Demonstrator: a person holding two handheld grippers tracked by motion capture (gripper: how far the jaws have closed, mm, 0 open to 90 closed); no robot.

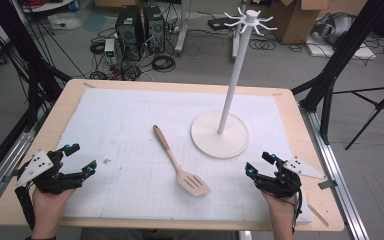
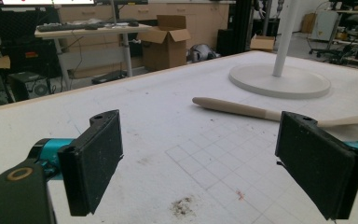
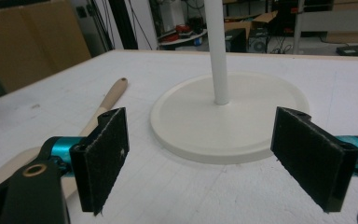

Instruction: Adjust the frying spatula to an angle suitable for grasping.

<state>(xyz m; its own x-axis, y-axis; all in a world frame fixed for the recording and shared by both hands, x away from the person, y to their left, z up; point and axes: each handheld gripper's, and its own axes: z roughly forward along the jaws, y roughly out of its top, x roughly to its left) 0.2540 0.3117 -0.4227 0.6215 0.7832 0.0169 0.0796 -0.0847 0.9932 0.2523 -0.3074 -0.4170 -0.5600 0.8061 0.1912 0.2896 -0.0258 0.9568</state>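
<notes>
One wooden spatula lies on the table, with one white hook stand at its two o'clock. Two grippers rest at the near edge: the left gripper at eight o'clock and the right gripper at four o'clock.

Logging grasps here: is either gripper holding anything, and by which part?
Nothing is held. The left gripper and right gripper are open and empty; the spatula lies untouched between them.

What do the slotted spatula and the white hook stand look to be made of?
Slotted spatula: likely wood, matte pale tan all over, with a slightly darker handle end; it could also be wood-look plastic. White hook stand: smooth, uniformly white pole and round base with a soft sheen, so painted metal or plastic; the look alone leaves that open.
</notes>
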